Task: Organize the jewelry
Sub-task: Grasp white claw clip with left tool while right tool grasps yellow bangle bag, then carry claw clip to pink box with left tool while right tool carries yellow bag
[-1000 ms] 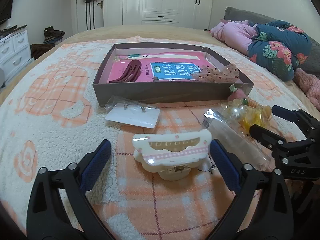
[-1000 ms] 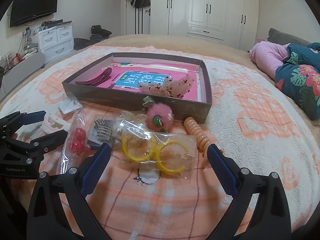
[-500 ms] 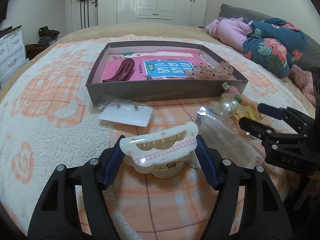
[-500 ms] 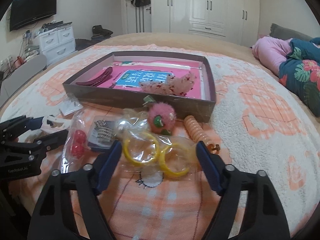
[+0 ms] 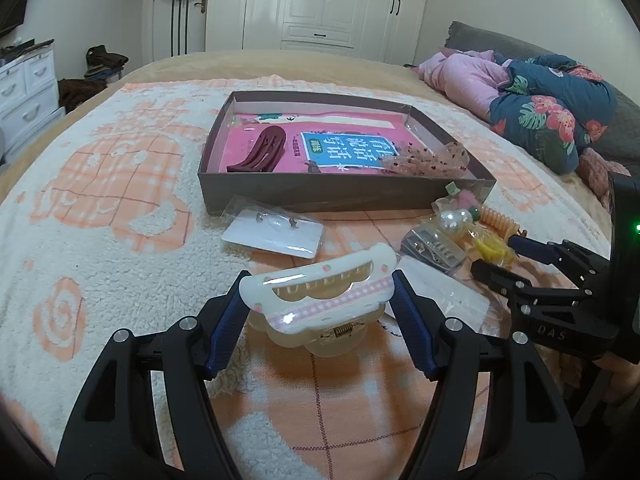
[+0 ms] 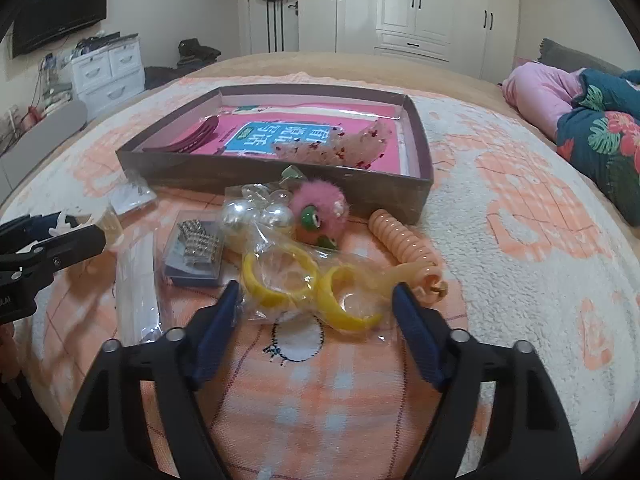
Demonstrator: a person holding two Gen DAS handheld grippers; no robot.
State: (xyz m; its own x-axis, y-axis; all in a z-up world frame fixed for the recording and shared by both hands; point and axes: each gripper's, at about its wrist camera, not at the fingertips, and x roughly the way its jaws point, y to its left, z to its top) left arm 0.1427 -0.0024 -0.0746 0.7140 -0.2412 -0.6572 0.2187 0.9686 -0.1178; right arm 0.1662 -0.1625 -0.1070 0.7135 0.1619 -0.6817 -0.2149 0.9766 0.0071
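My left gripper [image 5: 318, 286] is shut on a white hair claw [image 5: 320, 300] with a pink checked band; its blue pads press on both ends, just above the orange plaid blanket. My right gripper [image 6: 316, 292] is shut on a clear bag of yellow rings [image 6: 304, 284], with a pad against each side. A grey box [image 5: 344, 196] behind them holds a dark red hair clip [image 5: 262, 152] and a dotted mesh scrunchie [image 5: 428, 160] on a pink book. Each gripper shows in the other's view: the right gripper [image 5: 498, 254] and the left gripper [image 6: 76, 226].
Loose on the blanket in front of the box lie a carded earring pair [image 5: 276, 234], pearls [image 6: 248, 216], a pink fluffy charm [image 6: 316, 208], an orange spiral tie [image 6: 404, 240], a small bead case [image 6: 196, 248] and a clear sleeve [image 6: 136, 280]. Pink and floral bedding [image 5: 540, 112] is piled on the right.
Both grippers went from wide open to shut, the left onto the white hair claw and the right onto the bag of yellow rings. The claw now sits slightly tilted.
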